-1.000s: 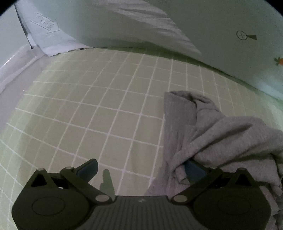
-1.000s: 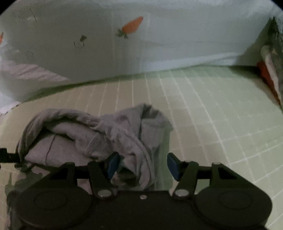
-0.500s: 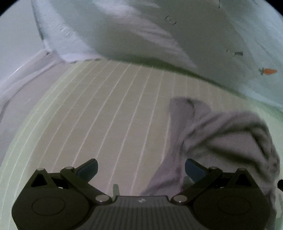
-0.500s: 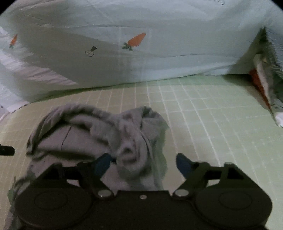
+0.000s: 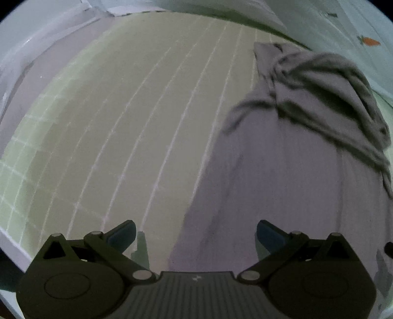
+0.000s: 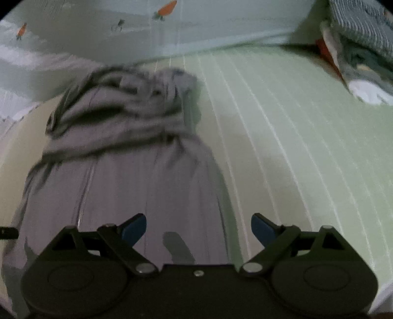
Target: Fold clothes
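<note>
Garment [image 6: 137, 176] half-spread | right gripper [image 6: 198, 229] opening, empty | sheet [image 6: 294, 147] open rightward

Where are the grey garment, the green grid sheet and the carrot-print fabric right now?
grey garment [image 6: 137, 186]: right wrist view, on its flat, stretched near part.
green grid sheet [image 6: 294, 147]: right wrist view, on a bare patch right of the garment.
carrot-print fabric [image 6: 221, 27]: right wrist view, on the pale cloth at the far edge.

**One garment, two grippers**

There was one grey garment [image 6: 127, 171] on one green checked sheet [image 6: 282, 147]. Two grippers showed: the left gripper [image 5: 195, 233] and the right gripper [image 6: 199, 225]. Two carrot prints [image 6: 167, 7] marked the pale cloth behind.
</note>
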Motion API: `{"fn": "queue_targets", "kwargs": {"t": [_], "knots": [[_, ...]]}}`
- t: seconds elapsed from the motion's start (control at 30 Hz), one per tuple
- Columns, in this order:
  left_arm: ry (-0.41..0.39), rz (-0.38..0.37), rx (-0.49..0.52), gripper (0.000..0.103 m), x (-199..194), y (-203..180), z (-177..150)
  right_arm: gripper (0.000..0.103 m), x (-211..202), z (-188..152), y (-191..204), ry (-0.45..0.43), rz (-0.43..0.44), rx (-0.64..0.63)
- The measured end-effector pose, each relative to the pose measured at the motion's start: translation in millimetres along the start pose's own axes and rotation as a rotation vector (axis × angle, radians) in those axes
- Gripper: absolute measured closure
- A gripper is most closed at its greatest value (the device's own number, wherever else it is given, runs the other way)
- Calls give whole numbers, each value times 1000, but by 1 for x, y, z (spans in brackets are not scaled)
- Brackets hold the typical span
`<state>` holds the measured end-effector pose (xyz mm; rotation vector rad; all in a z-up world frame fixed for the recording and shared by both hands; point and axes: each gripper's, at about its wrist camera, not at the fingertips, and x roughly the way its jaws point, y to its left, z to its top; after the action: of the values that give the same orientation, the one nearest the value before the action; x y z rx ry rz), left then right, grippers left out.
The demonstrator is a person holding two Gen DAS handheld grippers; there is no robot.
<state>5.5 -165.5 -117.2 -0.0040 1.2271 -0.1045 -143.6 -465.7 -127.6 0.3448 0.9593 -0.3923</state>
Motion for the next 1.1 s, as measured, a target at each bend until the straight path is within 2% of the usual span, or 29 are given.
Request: {"fn": "queue_targets", "kwargs": {"t": [0.27,0.43,0.53,0.6,0.63,0.67,0.7,0.73,0.77,0.8,0.93,1.1], "knots": [[45,-34,34,0,-2,2,-39,10,-14,-52,-3,80,34,-10],[26,-61,55,2,-7,4,-51,6,-19,-69,3,90,34,-38],[3,-78,67,11,-12,4,-56,7,-23,-74,5,90,31,-51],[-11,-98,84,25,-16,0,-58,13,-27,-76,5,83,37,-52],[-15,-109,94,29,-18,-1,-59,24,-29,-76,4,74,46,-47],[-16,-125,101,39,-19,-5,-59,38,-31,-76,3,66,55,-42],[-13,-151,99,50,-19,-6,-58,46,-33,-75,1,64,83,-41],[-10,-178,96,56,-20,-7,-57,66,-34,-74,3,65,111,-45],[-7,-205,93,71,-20,-8,-56,80,-35,-73,5,67,139,-49],[-2,-238,70,80,-22,-7,-54,81,-36,-72,7,69,166,-54],[-29,-359,8,85,-34,-7,-38,88,-49,-56,16,7,223,-79],[-152,-460,-38,86,-62,-18,6,90,-70,-11,13,-122,294,-24]]}}
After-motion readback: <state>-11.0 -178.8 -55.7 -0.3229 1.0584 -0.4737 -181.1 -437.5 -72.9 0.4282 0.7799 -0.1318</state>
